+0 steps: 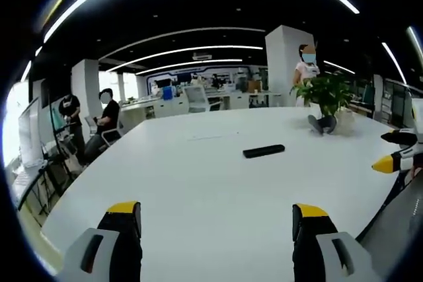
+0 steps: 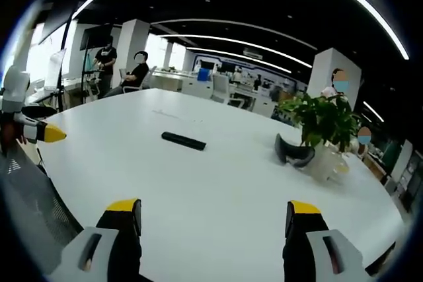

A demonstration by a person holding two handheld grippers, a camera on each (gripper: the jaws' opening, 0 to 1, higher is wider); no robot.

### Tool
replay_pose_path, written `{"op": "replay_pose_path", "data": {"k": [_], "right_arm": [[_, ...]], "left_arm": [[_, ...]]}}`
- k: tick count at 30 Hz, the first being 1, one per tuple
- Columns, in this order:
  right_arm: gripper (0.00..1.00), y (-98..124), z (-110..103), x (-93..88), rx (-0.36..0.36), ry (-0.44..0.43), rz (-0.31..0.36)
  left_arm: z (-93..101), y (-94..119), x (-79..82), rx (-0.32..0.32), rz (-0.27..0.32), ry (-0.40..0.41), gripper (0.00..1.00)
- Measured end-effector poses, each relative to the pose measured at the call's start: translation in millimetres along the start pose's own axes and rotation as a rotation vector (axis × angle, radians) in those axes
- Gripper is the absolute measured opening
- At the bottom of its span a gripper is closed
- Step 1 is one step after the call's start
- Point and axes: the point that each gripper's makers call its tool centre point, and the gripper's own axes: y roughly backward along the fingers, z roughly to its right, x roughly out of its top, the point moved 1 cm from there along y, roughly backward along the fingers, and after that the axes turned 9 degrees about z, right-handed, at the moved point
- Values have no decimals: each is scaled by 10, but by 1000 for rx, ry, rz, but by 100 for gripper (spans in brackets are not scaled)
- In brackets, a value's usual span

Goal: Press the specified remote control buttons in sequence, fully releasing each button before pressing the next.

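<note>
Your left gripper (image 1: 217,214) has its jaws spread wide with nothing between them; they hang over the bare near edge of the white table (image 1: 198,183) and touch nothing. Your right gripper (image 2: 213,211) is the same: jaws wide apart, empty, above the table's near part. From the left gripper view the right gripper's yellow tip pokes in at the right edge, and its jaws there look apart too, though the edge is too warped to be sure.

The remote control (image 1: 264,151) lies flat near the middle of the table, well ahead of both grippers and touching neither. Its long axis runs roughly crosswise to both sets of jaws. In the right gripper view the remote control (image 2: 184,141) lies left of centre. You cannot make out its buttons or which end is the front.

A potted plant (image 2: 322,123) stands farther back, well apart from the remote.
</note>
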Motion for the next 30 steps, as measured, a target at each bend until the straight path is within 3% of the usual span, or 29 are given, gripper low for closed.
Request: {"op": "replay_pose_path", "data": {"k": [14,30], "right_arm": [[88,-16,-148,-38,81,13,-28],[87,-4,-98,-1,58,5,-2]], "left_arm": [[-44,19,84,18,32,21,97],[-32,26,95,12,37,2,97]]}}
